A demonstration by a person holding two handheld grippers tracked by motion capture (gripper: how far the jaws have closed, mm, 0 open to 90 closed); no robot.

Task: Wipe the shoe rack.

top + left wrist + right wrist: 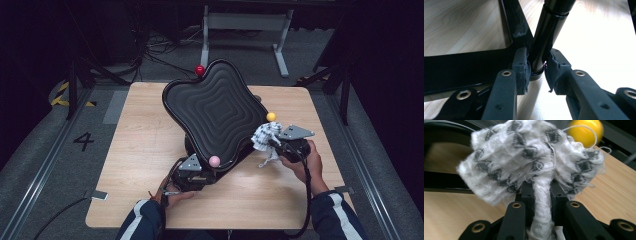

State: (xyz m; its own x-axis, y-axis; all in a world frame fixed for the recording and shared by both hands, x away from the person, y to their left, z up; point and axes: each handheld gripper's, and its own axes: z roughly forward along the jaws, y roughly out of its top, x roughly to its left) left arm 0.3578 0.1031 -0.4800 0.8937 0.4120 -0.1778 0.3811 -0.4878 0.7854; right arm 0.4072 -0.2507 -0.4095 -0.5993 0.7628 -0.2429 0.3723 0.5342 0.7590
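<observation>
A bunched white cloth with a grey diamond pattern point(531, 162) is clamped between the jaws of the right gripper point(274, 143), just beside the yellow ball point(271, 116) at the edge of the tilted black ridged tray point(217, 112). The tray's glossy black post point(544, 42) is pinched at its foot by the left gripper point(537, 72), above the light wooden table point(145, 150).

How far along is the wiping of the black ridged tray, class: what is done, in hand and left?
Done: the left gripper clamps the tray's black post, and the right gripper grips the patterned cloth. In hand: the cloth sits at the ridged tray's edge near the yellow ball. Left: apparently, wiping the tray itself.
</observation>
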